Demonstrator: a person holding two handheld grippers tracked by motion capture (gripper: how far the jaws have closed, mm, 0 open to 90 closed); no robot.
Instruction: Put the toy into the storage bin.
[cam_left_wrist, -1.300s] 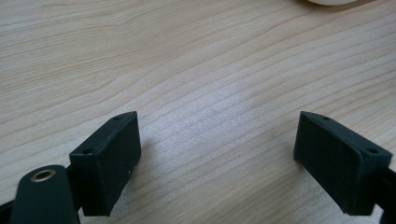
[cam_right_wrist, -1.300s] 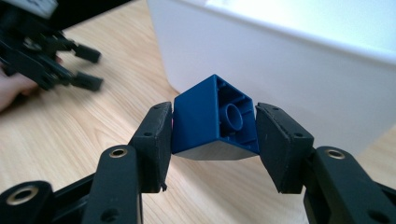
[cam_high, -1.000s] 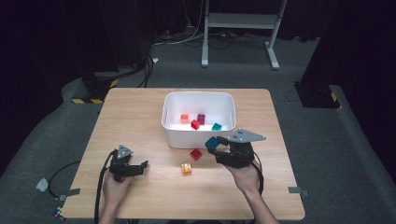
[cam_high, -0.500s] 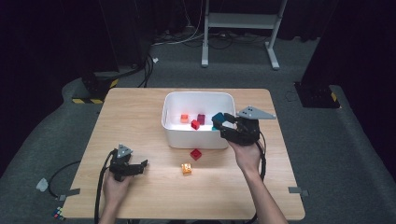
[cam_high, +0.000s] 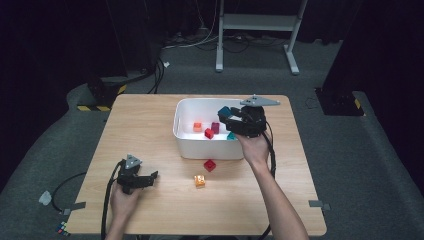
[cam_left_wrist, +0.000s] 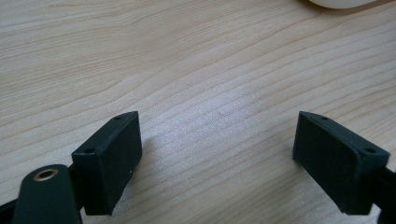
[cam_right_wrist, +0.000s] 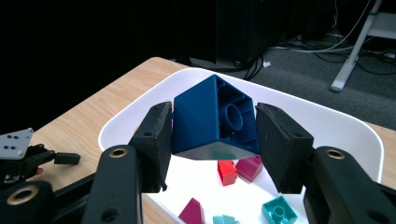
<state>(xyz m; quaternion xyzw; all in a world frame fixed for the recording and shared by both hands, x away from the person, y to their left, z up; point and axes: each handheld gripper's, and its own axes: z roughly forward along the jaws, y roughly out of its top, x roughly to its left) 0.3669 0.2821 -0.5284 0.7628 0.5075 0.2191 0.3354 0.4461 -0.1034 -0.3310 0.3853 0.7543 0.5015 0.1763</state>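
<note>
Blue brick (cam_right_wrist: 212, 119), clenched by the right tool (cam_right_wrist: 210, 140), hangs tilted above the white bin (cam_right_wrist: 359, 135). Released off-centre, it could bounce off the rim onto the surface (cam_high: 150, 125); the left tool (cam_left_wrist: 217, 154) rests agape.

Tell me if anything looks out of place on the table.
Two bricks lie outside the white bin: a red brick and an orange brick on the table. The right gripper holds a blue brick above the bin.

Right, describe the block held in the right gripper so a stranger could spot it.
Find the white bin at the far middle of the wooden table. Above its right end, the right gripper clamps a dark blue block, far bigger than the small bricks below.
</note>
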